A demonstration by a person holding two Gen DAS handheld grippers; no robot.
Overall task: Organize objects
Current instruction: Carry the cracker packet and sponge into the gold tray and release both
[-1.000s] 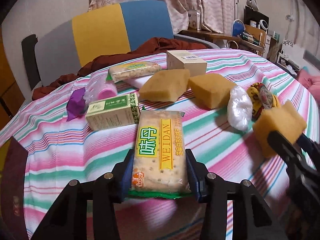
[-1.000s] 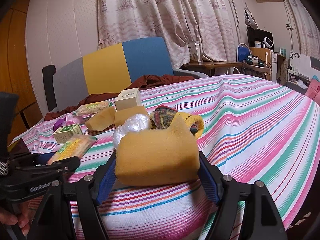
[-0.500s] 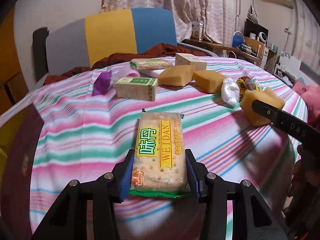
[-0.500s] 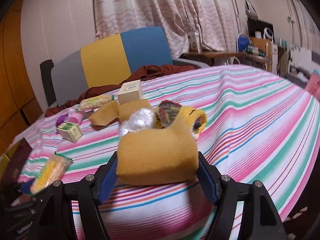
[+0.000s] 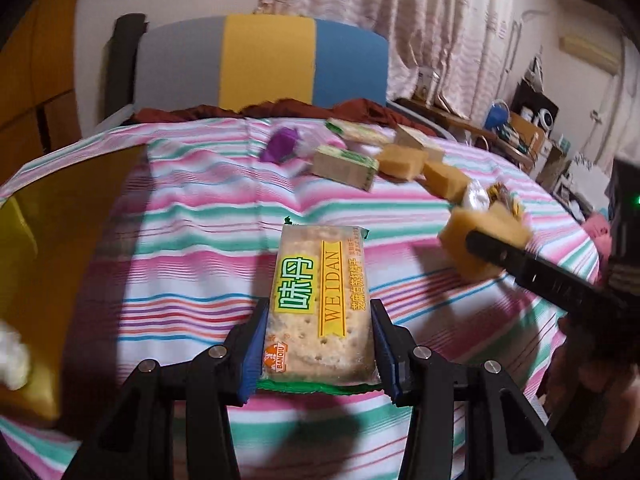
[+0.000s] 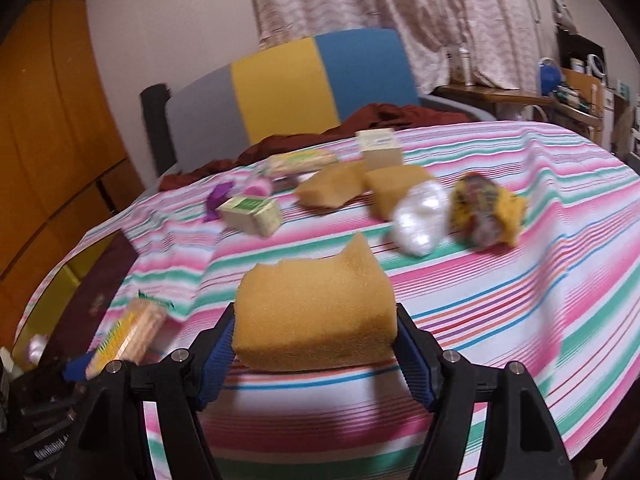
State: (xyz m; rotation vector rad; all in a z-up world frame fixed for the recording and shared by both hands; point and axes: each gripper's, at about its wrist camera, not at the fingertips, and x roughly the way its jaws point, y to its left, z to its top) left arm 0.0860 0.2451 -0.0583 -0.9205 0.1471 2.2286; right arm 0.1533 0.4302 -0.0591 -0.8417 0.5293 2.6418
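Two grippers are seen, each carrying one item above a table covered in a pink, green and white striped cloth. The left gripper is clamped on a cracker packet printed "WEIDAN", gripped by its long sides near the bottom end, with most of the packet sticking out forward. The right gripper is clamped on a yellow sponge with a notched top edge, its sides pressed in between the blue pads. Both items are held clear of the cloth.

Farther back on the table, a loose cluster is seen: a green-and-cream box, a purple wrapper, a second cracker packet, a cream box, two more sponges, a white plastic bag and a patterned yellow bundle.

Judged from this, both items are being carried toward a placement spot, which is not shown. The packet is best kept level and squeezed gently, since crackers break. The sponge should be set down flat before the grip is relaxed, as it will spring back. Parts of both views are blurred.
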